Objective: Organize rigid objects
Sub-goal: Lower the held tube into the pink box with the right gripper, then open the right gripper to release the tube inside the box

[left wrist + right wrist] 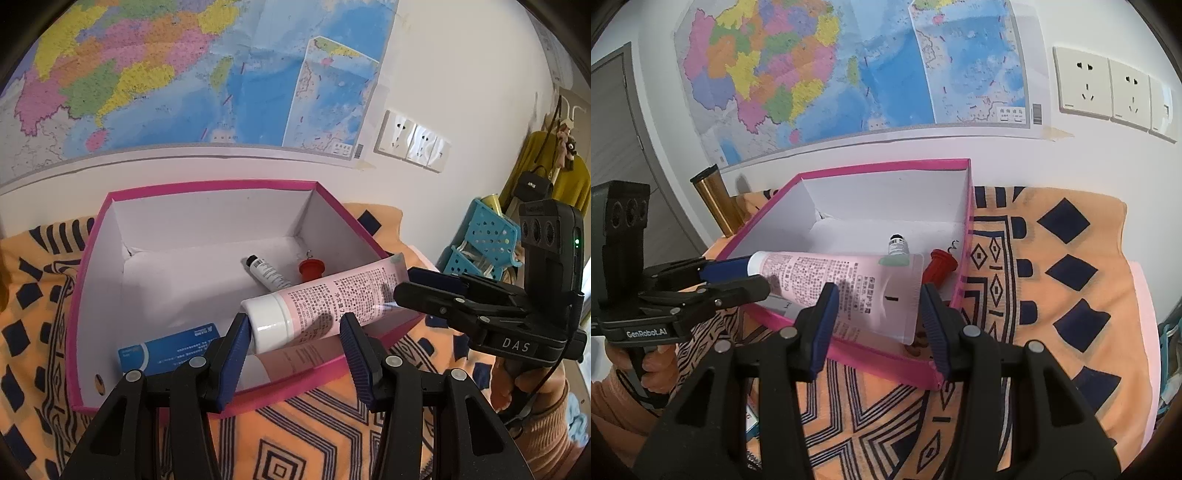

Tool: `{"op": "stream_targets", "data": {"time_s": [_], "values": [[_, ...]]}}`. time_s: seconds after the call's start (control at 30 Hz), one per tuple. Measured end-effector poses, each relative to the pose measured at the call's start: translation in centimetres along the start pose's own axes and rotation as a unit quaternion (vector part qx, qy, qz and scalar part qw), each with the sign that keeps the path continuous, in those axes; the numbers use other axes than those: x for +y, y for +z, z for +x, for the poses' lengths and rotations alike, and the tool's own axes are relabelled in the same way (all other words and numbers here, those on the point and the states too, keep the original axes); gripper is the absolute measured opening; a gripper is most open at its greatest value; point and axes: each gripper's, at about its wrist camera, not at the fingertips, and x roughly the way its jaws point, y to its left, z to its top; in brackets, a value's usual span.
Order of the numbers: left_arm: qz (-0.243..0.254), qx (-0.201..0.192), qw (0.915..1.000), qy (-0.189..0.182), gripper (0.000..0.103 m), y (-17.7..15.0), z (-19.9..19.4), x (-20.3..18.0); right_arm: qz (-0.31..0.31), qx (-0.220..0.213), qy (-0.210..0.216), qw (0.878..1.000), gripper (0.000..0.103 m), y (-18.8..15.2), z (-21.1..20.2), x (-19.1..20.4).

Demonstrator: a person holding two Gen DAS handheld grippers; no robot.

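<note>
A pink tube (332, 299) with a white cap hangs over the near edge of the pink box (88, 266), held at both ends. My left gripper (295, 343) is shut on its cap end; in the right wrist view the left gripper (753, 277) shows at the left. My right gripper (879, 310) is shut on the flat tail of the pink tube (849, 280); the left wrist view has the right gripper (406, 286) at the right. Inside the pink box (964, 236) lie a small white tube (267, 273), a red stopper (312, 268) and a blue card (166, 349).
The box sits on an orange patterned cloth (1052, 258) against a white wall with a map (147, 74) and sockets (1108, 88). A gold cylinder (718, 199) stands left of the box. A blue basket (487, 236) lies to the right.
</note>
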Motion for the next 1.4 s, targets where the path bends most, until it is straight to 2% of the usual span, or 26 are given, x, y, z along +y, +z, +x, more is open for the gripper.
{"op": "stream_targets", "data": {"time_s": [0.67,1.07,1.4], "values": [[-0.006,0.016,0.9998,0.014,0.050,0.8,2.4,0.5,-0.001,0.015,-0.016,1.000,0.049,0.3,1.0,-0.5],[-0.017,0.041,0.9989,0.012,0.049,0.7,4.1,1.5,-0.025,0.025,-0.045,0.998,0.049,0.5,1.7,0.3],[-0.019,0.063,0.9978,0.013,0.049,0.6,5.6,2.0,-0.042,0.023,-0.087,0.995,0.049,0.4,1.8,1.2]]}}
